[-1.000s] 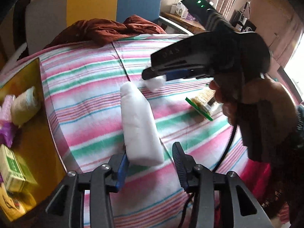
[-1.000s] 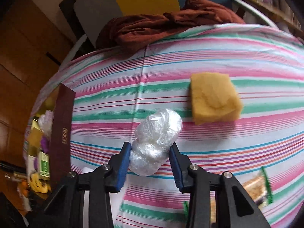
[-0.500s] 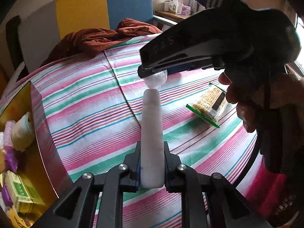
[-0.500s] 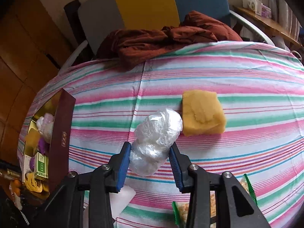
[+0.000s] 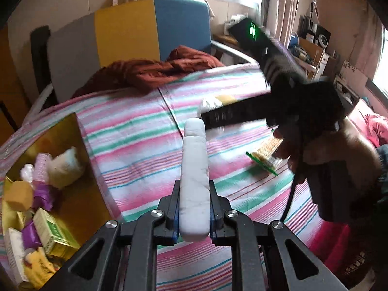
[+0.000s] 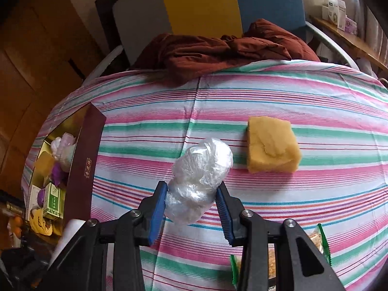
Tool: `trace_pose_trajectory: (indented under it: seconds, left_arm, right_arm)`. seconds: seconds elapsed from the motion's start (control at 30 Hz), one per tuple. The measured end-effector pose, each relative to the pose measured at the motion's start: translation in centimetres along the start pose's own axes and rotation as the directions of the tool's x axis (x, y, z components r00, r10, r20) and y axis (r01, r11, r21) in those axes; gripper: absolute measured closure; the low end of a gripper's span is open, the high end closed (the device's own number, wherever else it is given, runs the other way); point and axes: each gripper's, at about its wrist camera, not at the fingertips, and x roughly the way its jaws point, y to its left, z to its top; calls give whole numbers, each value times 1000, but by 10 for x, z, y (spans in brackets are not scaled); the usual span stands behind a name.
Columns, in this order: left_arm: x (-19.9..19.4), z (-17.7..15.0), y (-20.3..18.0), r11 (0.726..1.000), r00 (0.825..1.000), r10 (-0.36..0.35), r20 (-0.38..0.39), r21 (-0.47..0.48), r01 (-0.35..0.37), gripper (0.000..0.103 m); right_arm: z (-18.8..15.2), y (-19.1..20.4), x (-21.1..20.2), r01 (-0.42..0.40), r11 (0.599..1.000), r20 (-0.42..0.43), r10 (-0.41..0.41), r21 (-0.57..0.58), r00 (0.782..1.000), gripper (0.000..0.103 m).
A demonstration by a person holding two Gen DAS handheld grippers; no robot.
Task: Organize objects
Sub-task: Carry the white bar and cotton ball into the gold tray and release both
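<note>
My left gripper (image 5: 194, 203) is shut on a long white foam block (image 5: 194, 169) and holds it above the striped bedspread (image 5: 135, 131). My right gripper (image 6: 194, 201) is shut on a crumpled clear plastic bag (image 6: 200, 177), also lifted; the right gripper shows blurred in the left wrist view (image 5: 232, 114). A yellow sponge (image 6: 271, 145) lies on the bedspread ahead of the right gripper. A green-edged snack packet (image 5: 265, 152) lies at the right. A dark red box with a gold inside (image 6: 84, 165) at the left holds several small items.
A rust-brown blanket (image 6: 218, 51) is bunched at the far end of the bed. Behind it stands a grey, yellow and blue headboard (image 5: 126, 34). A shelf with small boxes (image 6: 339, 14) is at the far right.
My left gripper closed on the white foam block and lifted it off the bedspread. My right gripper kept hold of the plastic bag and rose, shifting right in the left wrist view.
</note>
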Motion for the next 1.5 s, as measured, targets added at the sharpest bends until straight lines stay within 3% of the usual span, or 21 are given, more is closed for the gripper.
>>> trace_pose_trajectory:
  seconds: [0.3, 0.8, 0.97, 1.23, 1.5]
  left_arm:
    - [-35, -1, 10, 999, 997, 28, 69, -28, -26, 85]
    - [-61, -17, 61, 988, 993, 81, 85, -140, -68, 85]
    - [-79, -30, 105, 967, 986, 143, 90, -226, -119, 85]
    - [-99, -69, 176, 902, 967, 249, 51, -377, -212, 85]
    - [-102, -89, 202, 866, 969, 244, 33, -458, -203, 85]
  right_arm:
    - [-3, 5, -3, 15, 1000, 19, -14, -23, 1000, 63]
    - [-9, 27, -11, -40, 993, 53, 46, -107, 998, 63]
    - [-13, 38, -16, -58, 991, 46, 64, -124, 997, 63]
    - [-26, 85, -37, -138, 971, 64, 153, -195, 986, 63]
    - [-49, 156, -45, -239, 930, 41, 260, -281, 965, 63]
